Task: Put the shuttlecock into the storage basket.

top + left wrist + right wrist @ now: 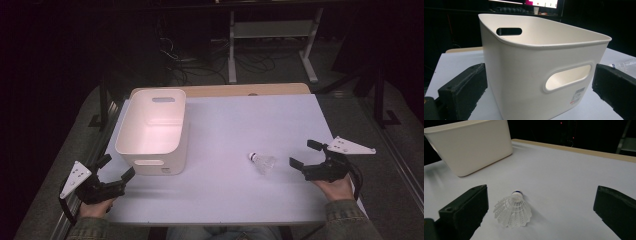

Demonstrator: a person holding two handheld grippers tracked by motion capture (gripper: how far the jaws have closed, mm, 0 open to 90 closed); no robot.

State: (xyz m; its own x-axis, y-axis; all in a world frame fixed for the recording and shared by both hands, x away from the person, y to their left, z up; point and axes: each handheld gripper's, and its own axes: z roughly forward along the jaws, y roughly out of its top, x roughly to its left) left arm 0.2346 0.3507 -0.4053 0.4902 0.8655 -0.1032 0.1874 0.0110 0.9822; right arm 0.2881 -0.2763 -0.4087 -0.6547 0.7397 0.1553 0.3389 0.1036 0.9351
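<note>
so there's a white plastic bin (152, 131) sitting on the left half of the white table (240, 190), upright, with slot handles cut into its end walls and a small label sticker low on the near wall. inside looks bare as far as the high view goes. a white shuttlecock (262, 162) lies on its side on the right half of the table, well apart from the bin, cork end pointing roughly toward the bin and skirt toward the right gripper (306, 154).

the right gripper has its jaws spread wide, nothing between them touching, and the shuttlecock (513, 210) sits just ahead of it, closer to one jaw in the right gripper view. left gripper (120, 168) is also wide open, holding nothing, parked near the bin's near corner with the bin (541, 67) looming right in front of its jaws. both hands rest at the near edge of the table.
</note>
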